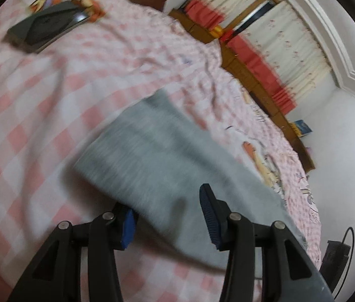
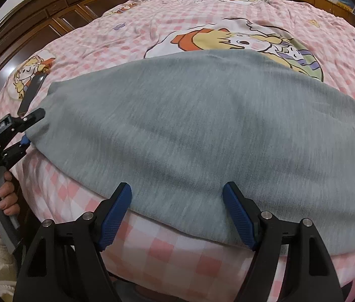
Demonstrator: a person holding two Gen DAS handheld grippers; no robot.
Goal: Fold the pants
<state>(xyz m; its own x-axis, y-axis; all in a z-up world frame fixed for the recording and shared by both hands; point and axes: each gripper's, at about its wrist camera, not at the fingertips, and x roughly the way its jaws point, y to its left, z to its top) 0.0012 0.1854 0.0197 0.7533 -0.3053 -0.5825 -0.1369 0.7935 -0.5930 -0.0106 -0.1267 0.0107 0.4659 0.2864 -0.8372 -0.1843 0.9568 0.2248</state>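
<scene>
Both hand-held grippers, left and right, spread wide at the grey pants, left view motion-blurred.

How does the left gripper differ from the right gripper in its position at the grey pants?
The left gripper is at the end corner of the grey knitted pants, with one blue finger pad under the cloth; the right gripper is at the long near edge, with both pads above the cloth. The left wrist view is blurred by motion; the right wrist view is sharp. Both are open, and neither has closed on the fabric.
</scene>
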